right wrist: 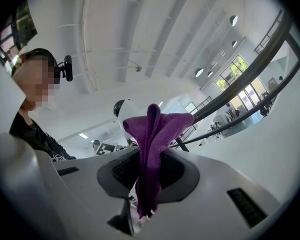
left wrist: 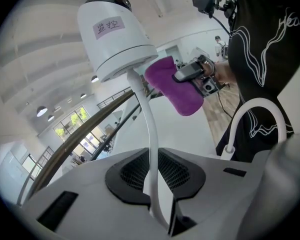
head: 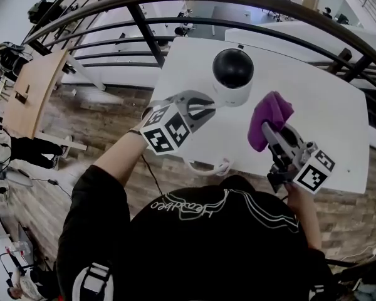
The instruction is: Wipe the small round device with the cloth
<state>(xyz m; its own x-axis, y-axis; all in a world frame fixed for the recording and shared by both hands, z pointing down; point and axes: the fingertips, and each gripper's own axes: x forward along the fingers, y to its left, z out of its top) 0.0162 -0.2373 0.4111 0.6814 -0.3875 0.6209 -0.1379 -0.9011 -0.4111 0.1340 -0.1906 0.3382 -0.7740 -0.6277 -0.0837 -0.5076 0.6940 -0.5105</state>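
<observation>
on the white table before a black railing, one small round device is standing; beside it the left gripper is pinching its white cable, the right gripper clamping one purple cloth.

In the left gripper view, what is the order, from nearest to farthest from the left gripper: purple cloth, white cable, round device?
1. White cable, between its jaws, centre.
2. Round device, above, upper left.
3. Purple cloth, behind the device, to the right.

One device, one cloth, apparently one cable.
</observation>
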